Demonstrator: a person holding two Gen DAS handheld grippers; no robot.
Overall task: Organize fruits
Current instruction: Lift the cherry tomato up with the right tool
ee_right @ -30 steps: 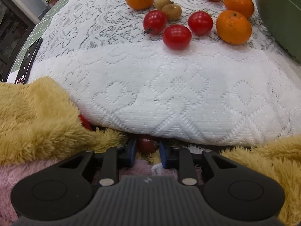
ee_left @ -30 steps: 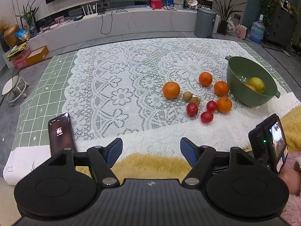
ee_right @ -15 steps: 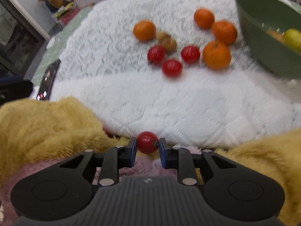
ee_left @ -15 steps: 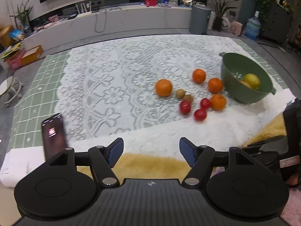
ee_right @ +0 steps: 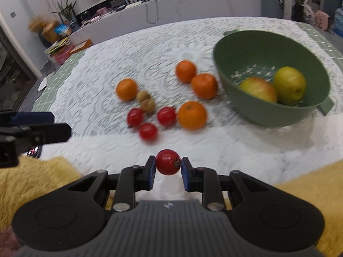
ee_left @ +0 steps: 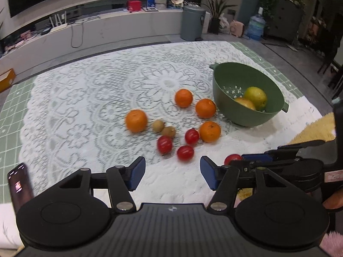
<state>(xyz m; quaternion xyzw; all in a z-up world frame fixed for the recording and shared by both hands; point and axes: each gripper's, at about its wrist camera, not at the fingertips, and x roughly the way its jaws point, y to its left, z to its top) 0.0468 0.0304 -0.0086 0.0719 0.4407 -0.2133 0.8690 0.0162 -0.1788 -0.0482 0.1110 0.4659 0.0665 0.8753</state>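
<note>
My right gripper (ee_right: 167,167) is shut on a small red tomato (ee_right: 167,162) and holds it above the front edge of the white lace cloth (ee_right: 107,68). The same tomato (ee_left: 232,158) shows in the left wrist view. My left gripper (ee_left: 171,172) is open and empty over the cloth's front edge. A green colander bowl (ee_right: 253,111) at the right holds two yellow-green fruits (ee_right: 289,85). Several oranges (ee_right: 192,115), three tomatoes (ee_right: 148,131) and two small brown fruits (ee_right: 148,105) lie on the cloth left of the bowl.
A phone (ee_left: 20,187) lies at the cloth's front left. Yellow fluffy fabric (ee_right: 32,182) borders the near edge. A long white counter (ee_left: 107,30), a grey bin (ee_left: 192,22) and a water bottle (ee_left: 256,26) stand far behind.
My right gripper has lifted the tomato out of the fluffy fabric and moved it up and forward over the cloth. My left gripper has drifted right, staying open.
</note>
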